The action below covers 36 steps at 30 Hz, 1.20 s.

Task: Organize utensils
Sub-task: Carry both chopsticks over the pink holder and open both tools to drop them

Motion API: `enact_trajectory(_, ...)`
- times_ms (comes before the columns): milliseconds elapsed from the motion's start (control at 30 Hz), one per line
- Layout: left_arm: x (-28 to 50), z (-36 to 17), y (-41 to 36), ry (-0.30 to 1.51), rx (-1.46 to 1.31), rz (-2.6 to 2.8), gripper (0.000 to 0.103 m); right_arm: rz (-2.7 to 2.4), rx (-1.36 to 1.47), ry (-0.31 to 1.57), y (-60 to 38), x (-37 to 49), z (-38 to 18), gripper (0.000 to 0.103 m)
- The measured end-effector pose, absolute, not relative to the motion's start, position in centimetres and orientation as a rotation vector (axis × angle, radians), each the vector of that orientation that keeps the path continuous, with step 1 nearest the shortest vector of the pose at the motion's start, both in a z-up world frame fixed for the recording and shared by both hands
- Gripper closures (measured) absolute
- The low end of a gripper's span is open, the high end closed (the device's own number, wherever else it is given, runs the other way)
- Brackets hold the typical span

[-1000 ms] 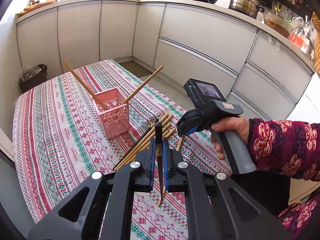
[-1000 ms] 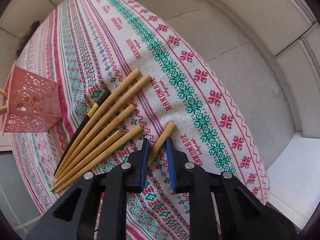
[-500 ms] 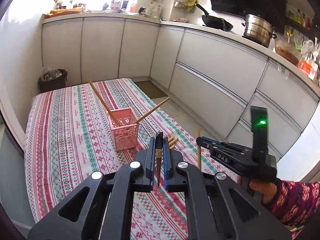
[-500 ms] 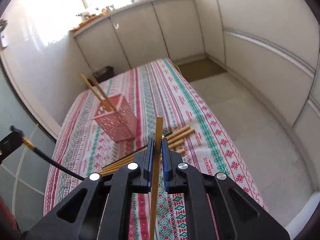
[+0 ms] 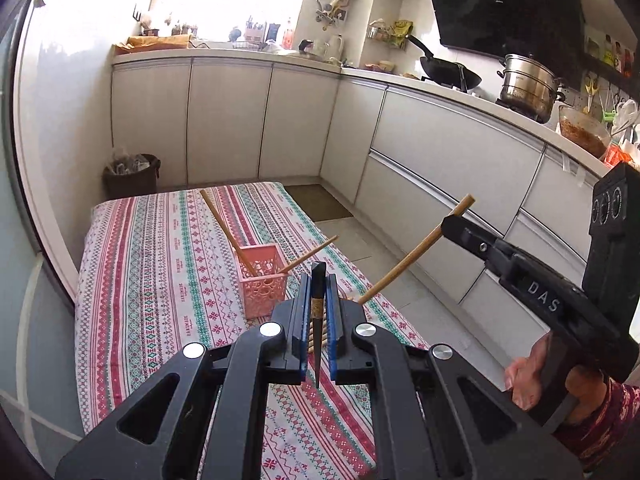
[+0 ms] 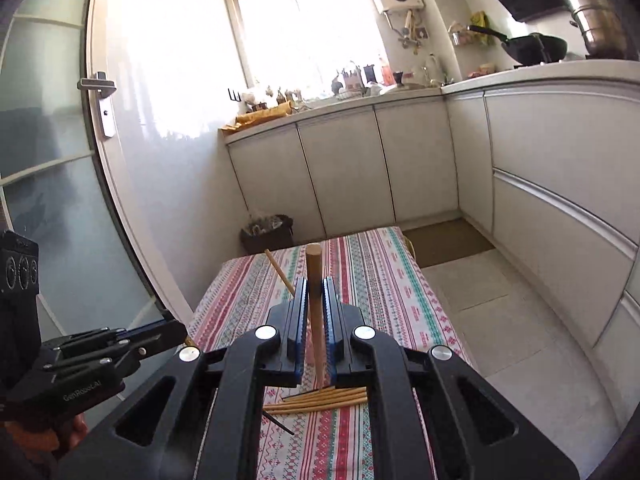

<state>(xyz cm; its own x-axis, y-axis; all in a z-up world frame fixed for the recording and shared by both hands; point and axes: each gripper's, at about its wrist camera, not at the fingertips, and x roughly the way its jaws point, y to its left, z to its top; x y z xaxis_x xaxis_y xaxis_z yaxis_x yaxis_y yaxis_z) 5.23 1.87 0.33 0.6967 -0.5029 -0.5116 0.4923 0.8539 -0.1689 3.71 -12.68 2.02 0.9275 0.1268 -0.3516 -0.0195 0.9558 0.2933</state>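
Note:
My left gripper (image 5: 317, 282) is shut on a black chopstick (image 5: 317, 312) with a gold band, held upright above the striped tablecloth (image 5: 160, 280). Just beyond it stands a pink basket (image 5: 262, 292) with two wooden chopsticks leaning out. At the right, a hand holds my right gripper (image 5: 450, 225), shut on a slanting wooden chopstick (image 5: 404, 268). In the right wrist view that gripper (image 6: 316, 294) clamps the wooden chopstick (image 6: 313, 272) upright. Several wooden chopsticks (image 6: 320, 398) lie on the cloth below it. The left gripper (image 6: 176, 332) shows at lower left. The basket is hidden there.
The table's far edge (image 6: 384, 232) meets a tiled floor and a brown mat (image 6: 444, 242). White cabinets (image 5: 440, 152) run along the back and right. A dark bin (image 5: 128, 174) stands in the corner. A glass door with a handle (image 6: 102, 100) is on the left.
My right gripper closed on a wooden chopstick, lifted it off the cloth and swung up to nearly level. My left gripper rose a little with the black chopstick, still shut.

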Motion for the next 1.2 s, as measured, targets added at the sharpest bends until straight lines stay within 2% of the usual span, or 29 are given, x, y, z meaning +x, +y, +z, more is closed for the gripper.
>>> enact_trajectory(233,5.7,4.6,2.1,0.485,0.010,-0.523,0.097,0.100,0.282,0.299,-13.4,3.9,9.0,0.095)
enact_trajectory(600,9.6,10.1,1.4,0.361,0.024,-0.486,0.097,0.101,0.275,0.176,-13.9,9.0,13.9,0.095)
enact_trajectory(867,15.4,8.8,1.2,0.367,-0.031,-0.474,0.097,0.085,0.272,0.203,-13.8,15.8,10.9,0.095)
enact_trajectory(1200,21.2,3.4,1.3,0.461,-0.085,-0.464,0.097,0.090,0.272,0.301,-12.9,22.5,4.5,0.095)
